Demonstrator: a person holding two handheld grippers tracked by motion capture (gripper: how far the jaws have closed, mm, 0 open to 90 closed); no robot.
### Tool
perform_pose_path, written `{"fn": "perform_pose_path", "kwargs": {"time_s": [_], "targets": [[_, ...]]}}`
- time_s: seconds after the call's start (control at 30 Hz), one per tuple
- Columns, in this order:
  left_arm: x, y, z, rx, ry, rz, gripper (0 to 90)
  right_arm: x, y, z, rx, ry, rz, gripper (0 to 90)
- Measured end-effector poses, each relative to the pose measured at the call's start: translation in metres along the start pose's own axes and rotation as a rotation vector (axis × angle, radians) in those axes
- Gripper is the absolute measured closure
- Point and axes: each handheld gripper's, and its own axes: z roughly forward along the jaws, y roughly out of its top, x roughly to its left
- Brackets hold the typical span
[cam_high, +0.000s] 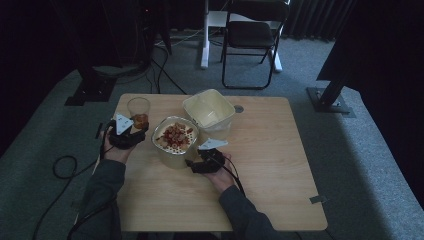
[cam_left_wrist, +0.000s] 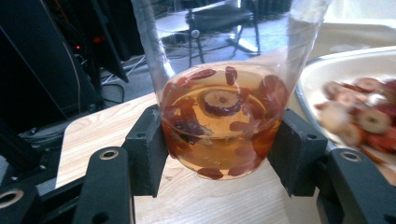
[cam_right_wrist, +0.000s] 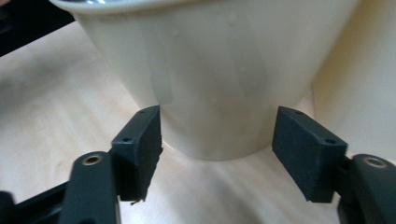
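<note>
Left tool (cam_left_wrist: 219, 154) clamped on the glass (cam_left_wrist: 219, 93) — right tool (cam_right_wrist: 217, 149) part-open, astride the cream container's (cam_right_wrist: 215, 70) base.

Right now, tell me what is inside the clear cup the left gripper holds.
The clear cup holds amber liquid with red date slices floating and sunk in it, filling roughly its lower part. The left gripper pads cover both lower sides, hiding what lies behind them.

Folding chair (cam_high: 252, 35) beyond table (cam_high: 270, 165); cables (cam_high: 165, 75) on grey carpet (cam_high: 360, 165); dark stand bases either side.
</note>
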Motion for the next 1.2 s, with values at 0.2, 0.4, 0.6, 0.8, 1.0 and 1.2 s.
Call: {"fn": "perform_pose_path", "kwargs": {"time_s": [0.2, 0.4, 0.6, 0.8, 1.0, 1.2], "targets": [[0.002, -0.002, 0.003, 0.011, 0.033, 0.014, 42.8, -0.009, 0.008, 0.012, 0.015, -0.048, 0.034, 40.9], [-0.002, -0.003, 0.006, 0.02, 0.113, 0.085, 42.8, -0.022, -0.009, -0.009, 0.038, -0.064, 0.022, 39.7], [-0.007, -0.001, 0.008, 0.028, 0.148, 0.148, 42.8, -0.046, -0.034, -0.041, 0.067, -0.157, 0.009, 37.9], [-0.01, 0.001, 0.009, 0.042, 0.182, 0.222, 42.8, -0.067, -0.063, -0.077, 0.094, -0.265, 0.009, 36.7], [-0.011, 0.005, 0.01, 0.055, 0.219, 0.321, 42.8, -0.086, -0.084, -0.102, 0.097, -0.327, 0.063, 36.2], [-0.013, 0.009, 0.009, 0.087, 0.246, 0.453, 42.8, -0.095, -0.095, -0.115, 0.089, -0.357, 0.101, 36.2]]}}
